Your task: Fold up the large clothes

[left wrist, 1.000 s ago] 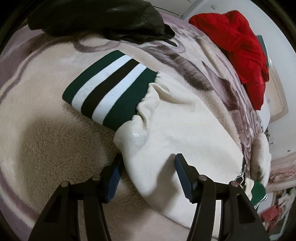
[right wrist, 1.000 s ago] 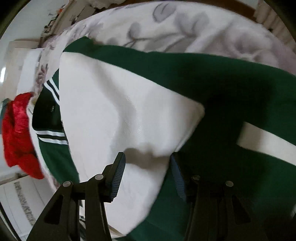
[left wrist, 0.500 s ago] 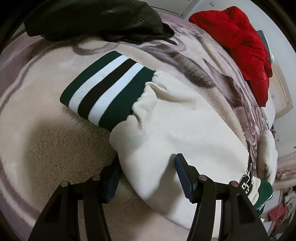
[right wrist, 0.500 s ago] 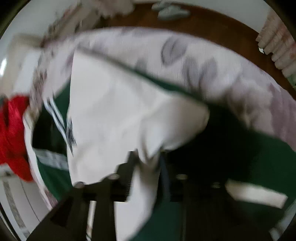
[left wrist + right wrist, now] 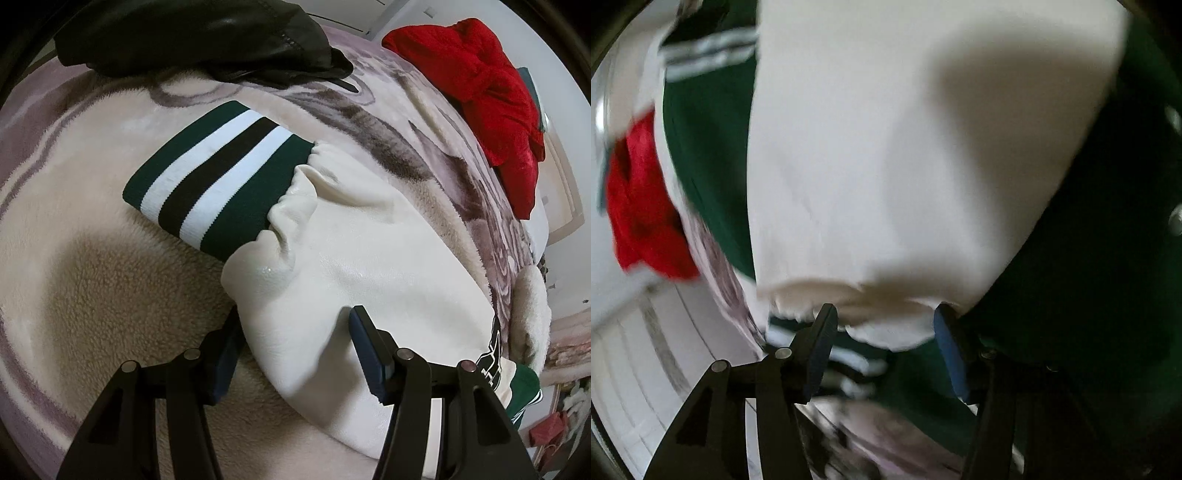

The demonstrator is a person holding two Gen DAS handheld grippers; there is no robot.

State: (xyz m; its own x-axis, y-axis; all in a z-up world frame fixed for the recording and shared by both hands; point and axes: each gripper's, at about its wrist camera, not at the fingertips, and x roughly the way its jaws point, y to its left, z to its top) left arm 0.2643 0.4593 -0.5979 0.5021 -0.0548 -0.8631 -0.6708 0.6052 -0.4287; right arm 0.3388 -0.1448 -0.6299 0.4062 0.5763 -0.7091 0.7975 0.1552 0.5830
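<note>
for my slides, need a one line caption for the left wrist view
Left gripper straddling a cream sleeve with striped cuff on a fleece blanket.

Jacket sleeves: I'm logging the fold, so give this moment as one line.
left gripper: clamped on cream sleeve | right gripper: jaws just opening, white sleeve edge between them

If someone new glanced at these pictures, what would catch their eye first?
Likely the striped cuff in green, white and black, ending the cream sleeve on the fleecy blanket. Next, the red garment at upper right and the black jacket along the top.
</note>
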